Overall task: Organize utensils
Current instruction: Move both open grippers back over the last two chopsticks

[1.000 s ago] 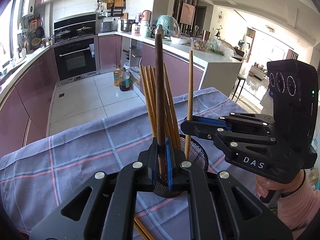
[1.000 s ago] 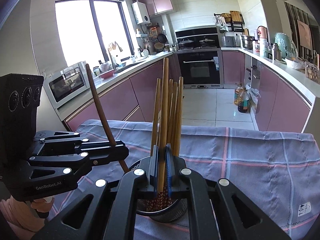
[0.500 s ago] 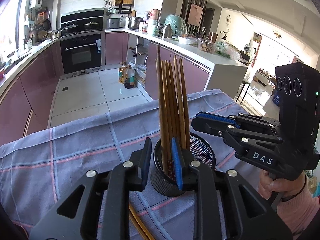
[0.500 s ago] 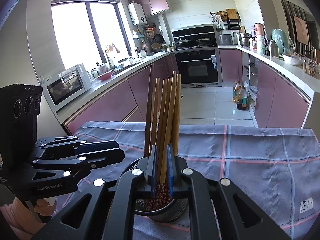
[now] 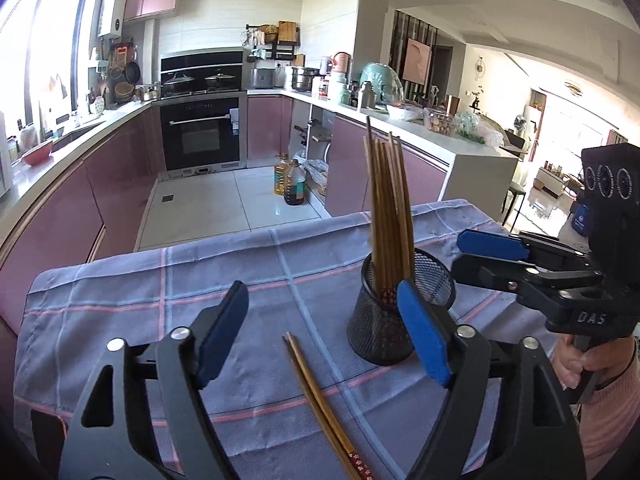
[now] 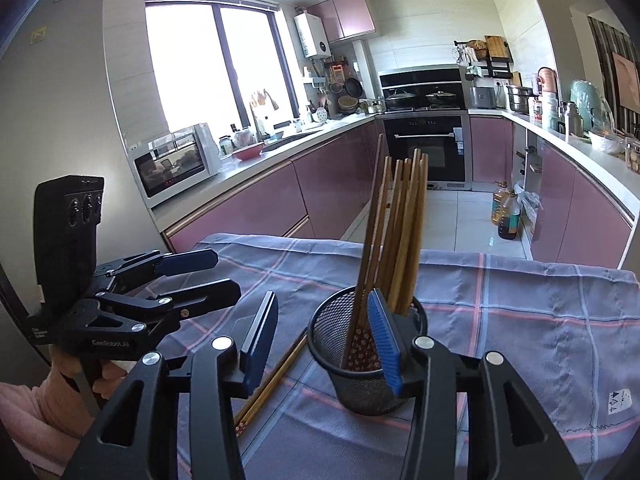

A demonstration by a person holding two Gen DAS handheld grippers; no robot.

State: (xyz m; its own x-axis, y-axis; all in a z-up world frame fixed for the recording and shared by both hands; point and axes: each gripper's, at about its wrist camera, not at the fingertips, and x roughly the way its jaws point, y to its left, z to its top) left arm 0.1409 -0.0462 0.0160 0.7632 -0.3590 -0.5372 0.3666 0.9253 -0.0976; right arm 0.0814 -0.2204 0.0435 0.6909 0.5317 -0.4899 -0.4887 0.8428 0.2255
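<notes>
A black mesh cup (image 5: 380,328) (image 6: 360,388) stands on the checked tablecloth (image 5: 160,300) with several wooden chopsticks (image 5: 388,208) (image 6: 400,232) upright in it. Two more chopsticks (image 5: 320,400) (image 6: 276,376) lie flat on the cloth, left of the cup. My left gripper (image 5: 322,286) (image 6: 226,272) hovers above the loose pair, its jaws opening wide and empty. My right gripper (image 6: 323,296) (image 5: 460,254) sits close before the cup, jaws opening; its right finger overlaps the cup's near wall, and it grips nothing.
The table's far edge drops to a tiled kitchen floor with oil bottles (image 5: 290,184). Pink cabinets and an oven (image 5: 202,132) line the back. A hand in a pink sleeve (image 5: 600,376) holds the right gripper.
Both grippers were shut on a chopstick above the cup. They let go, the chopsticks dropped in among the others, and both grippers drew back with jaws spreading.
</notes>
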